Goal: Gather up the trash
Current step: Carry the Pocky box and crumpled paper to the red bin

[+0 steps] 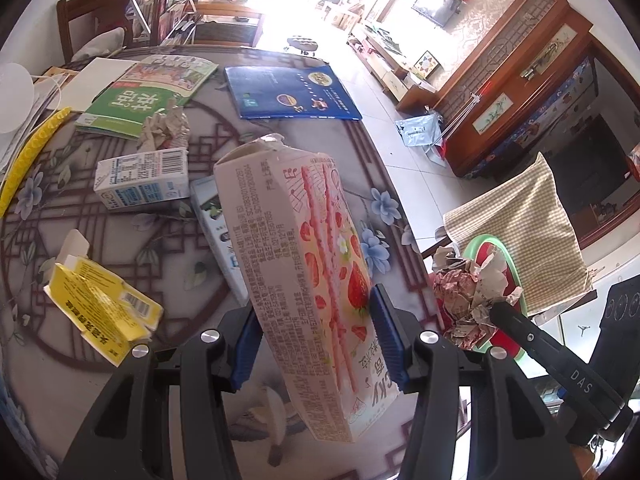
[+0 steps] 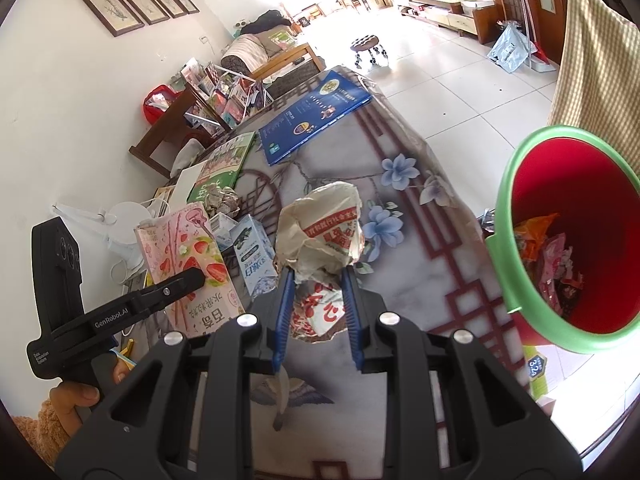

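My left gripper [image 1: 314, 312] is shut on a pink strawberry snack box [image 1: 296, 272], held tilted above the table; the right wrist view shows the same box [image 2: 184, 260] at the left. My right gripper [image 2: 318, 274] is shut on a crumpled paper wrapper [image 2: 324, 232] with red print, which appears in the left wrist view as a wad [image 1: 468, 300] in front of the bin. A red bin with a green rim [image 2: 516, 280] stands off the table's right edge and holds several wrappers.
On the floral tablecloth [image 1: 120, 240] lie a yellow torn box [image 1: 100, 308], a white-blue carton [image 1: 140, 180], a second carton [image 1: 220, 232], a paper wad [image 1: 164, 126], a green book [image 1: 152, 96] and a blue book [image 1: 288, 92]. A chair with a checked cloth [image 1: 528, 232] stands beside the bin.
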